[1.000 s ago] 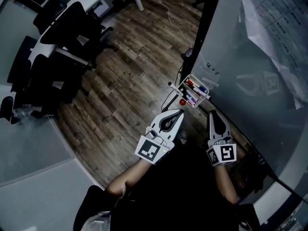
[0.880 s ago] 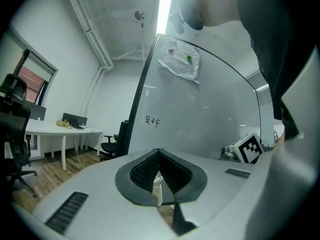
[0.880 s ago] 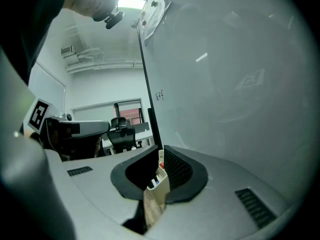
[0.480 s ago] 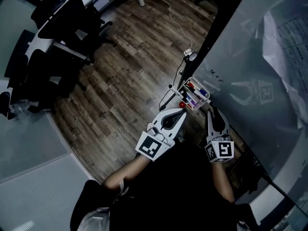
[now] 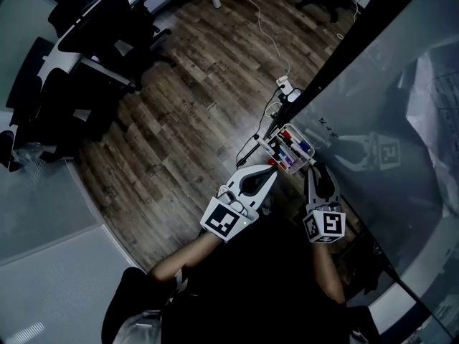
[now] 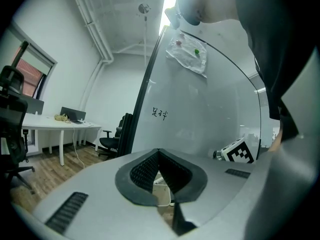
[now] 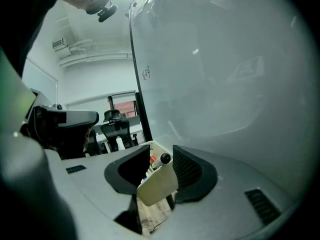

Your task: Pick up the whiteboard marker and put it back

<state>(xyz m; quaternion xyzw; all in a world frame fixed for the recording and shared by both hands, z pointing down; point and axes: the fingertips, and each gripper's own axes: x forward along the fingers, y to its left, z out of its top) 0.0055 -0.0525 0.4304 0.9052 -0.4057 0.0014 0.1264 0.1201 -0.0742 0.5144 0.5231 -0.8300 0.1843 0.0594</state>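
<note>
Counting two grippers, one tray (image 5: 301,137) and a cluster of whiteboard markers (image 5: 288,151), we cannot number the markers: they overlap inside the tray against the whiteboard (image 5: 373,106). The left gripper (image 5: 270,170) has its jaws together, empty. The right gripper (image 5: 318,168) has its jaws opening wide, with the tray's corner between them.
</note>
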